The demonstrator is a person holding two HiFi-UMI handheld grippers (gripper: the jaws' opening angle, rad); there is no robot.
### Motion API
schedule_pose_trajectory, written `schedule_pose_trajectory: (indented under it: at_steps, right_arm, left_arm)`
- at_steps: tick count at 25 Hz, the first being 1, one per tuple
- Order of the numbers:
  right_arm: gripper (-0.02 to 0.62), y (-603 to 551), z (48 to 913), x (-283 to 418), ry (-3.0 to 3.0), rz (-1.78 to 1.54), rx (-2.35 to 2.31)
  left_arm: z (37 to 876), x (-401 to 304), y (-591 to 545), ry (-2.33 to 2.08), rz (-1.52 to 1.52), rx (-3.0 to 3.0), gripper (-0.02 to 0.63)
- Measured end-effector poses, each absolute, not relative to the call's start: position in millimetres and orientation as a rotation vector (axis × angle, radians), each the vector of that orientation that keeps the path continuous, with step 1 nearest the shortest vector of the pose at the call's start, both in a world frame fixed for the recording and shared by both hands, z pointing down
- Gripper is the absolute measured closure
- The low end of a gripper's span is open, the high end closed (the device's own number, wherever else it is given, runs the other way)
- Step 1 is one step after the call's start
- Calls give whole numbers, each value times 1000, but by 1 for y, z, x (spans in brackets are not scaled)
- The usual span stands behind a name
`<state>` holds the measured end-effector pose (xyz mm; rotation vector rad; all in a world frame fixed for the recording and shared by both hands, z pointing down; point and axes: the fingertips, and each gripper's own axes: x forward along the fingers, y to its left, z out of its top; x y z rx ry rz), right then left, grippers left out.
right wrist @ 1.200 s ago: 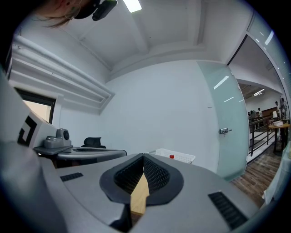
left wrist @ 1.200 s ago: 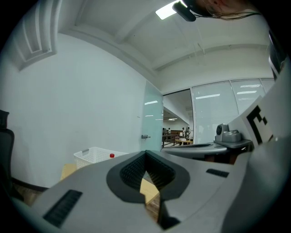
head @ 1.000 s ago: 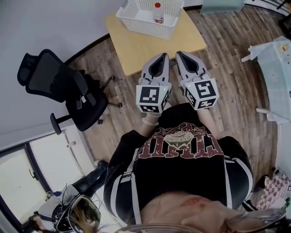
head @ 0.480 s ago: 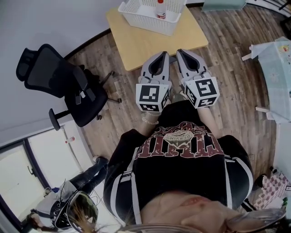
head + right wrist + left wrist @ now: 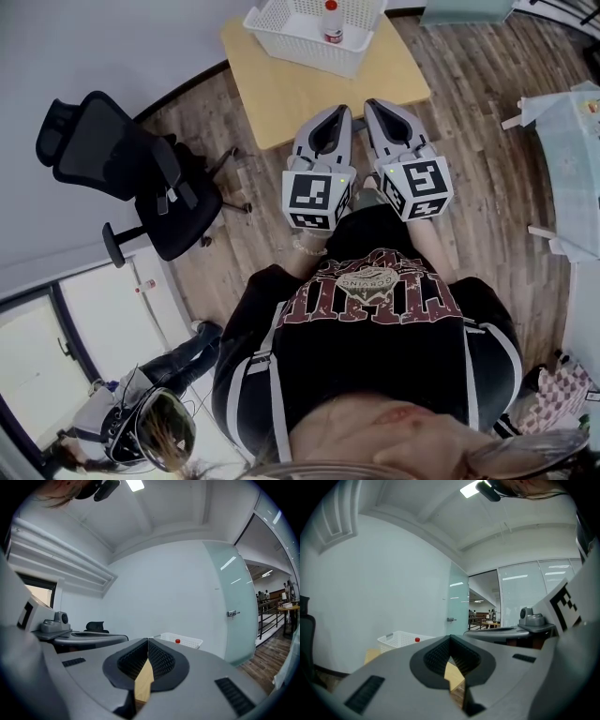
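Left gripper: the left gripper (image 5: 334, 114) is held in front of the person's chest, pointing away toward the far side. Its 2 ribbed pads (image 5: 440, 654) are pressed together with nothing between them.
Right gripper: the right gripper (image 5: 374, 107) sits just beside the left one, level with it and pointing the same way. Its jaws are likewise closed on nothing.
Table: a low wooden table (image 5: 281, 94) stands on the plank floor. Its near edge lies just past both gripper tips in the head view, and its pale wood shows through the notch under each pair of pads.
Basket: a white mesh basket (image 5: 291, 42) rests on the table's far part, well apart from the grippers.
Bottle: 1 red-capped bottle (image 5: 332, 21) stands upright inside the basket.
Chair: a black office chair (image 5: 141, 178) is to the left of the table, near the wall.
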<state>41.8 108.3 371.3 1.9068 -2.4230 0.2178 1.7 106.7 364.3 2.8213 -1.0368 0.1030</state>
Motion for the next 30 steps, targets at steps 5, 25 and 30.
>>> schedule_pose_trajectory:
  at_steps: [5,25,30]
  right_arm:
    - [578,91,374,49,-2446,226,1874]
    - [578,15,367,84,-2537,247,1738]
    - [578,7,367,91,-2551,247,1713]
  left_arm:
    - [367,10,89,-1067,108,2802,560]
    - [362,51,18,-1194,129,2743,560]
    - [361,59,11,-1215,130,2729,560]
